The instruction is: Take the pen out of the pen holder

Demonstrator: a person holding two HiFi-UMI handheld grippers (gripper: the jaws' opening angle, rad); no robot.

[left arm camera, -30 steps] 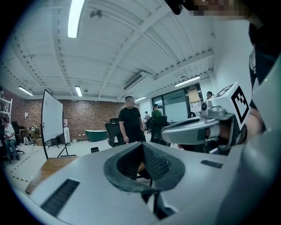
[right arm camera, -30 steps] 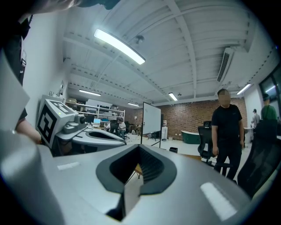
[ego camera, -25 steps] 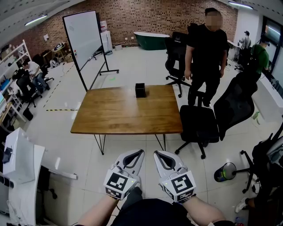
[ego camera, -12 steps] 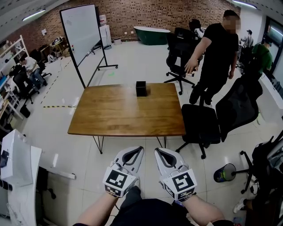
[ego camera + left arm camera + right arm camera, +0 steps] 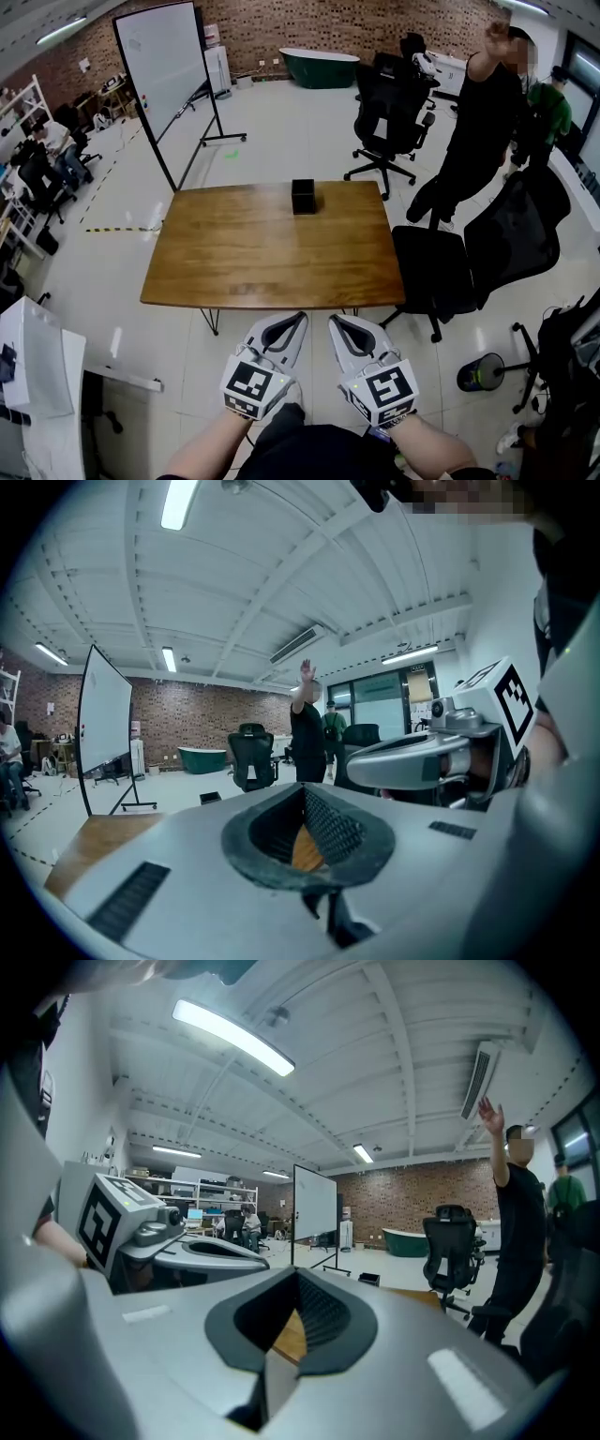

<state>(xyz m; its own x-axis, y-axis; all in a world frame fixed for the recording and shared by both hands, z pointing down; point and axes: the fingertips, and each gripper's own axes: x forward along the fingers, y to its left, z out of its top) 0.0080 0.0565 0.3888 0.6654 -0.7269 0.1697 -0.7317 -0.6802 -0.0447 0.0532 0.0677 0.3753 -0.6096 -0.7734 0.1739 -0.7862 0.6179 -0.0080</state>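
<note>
Left gripper view, along the left gripper (image 5: 302, 789): clenched tip to tip, grasping nothing. Same on the right gripper (image 5: 298, 1272) — pressed together, empty. Held side by side, low and close to the body in the head view, short of the near edge of the wooden table (image 5: 244, 258). Far out at that table's back edge, well apart from both: the black pen holder (image 5: 303, 196), upright — pen too small to make out. Just beside the table's right side, a black office chair (image 5: 433, 272). Further back, a standing person (image 5: 483, 122) with one arm raised, and a whiteboard (image 5: 164, 66) off left.
</note>
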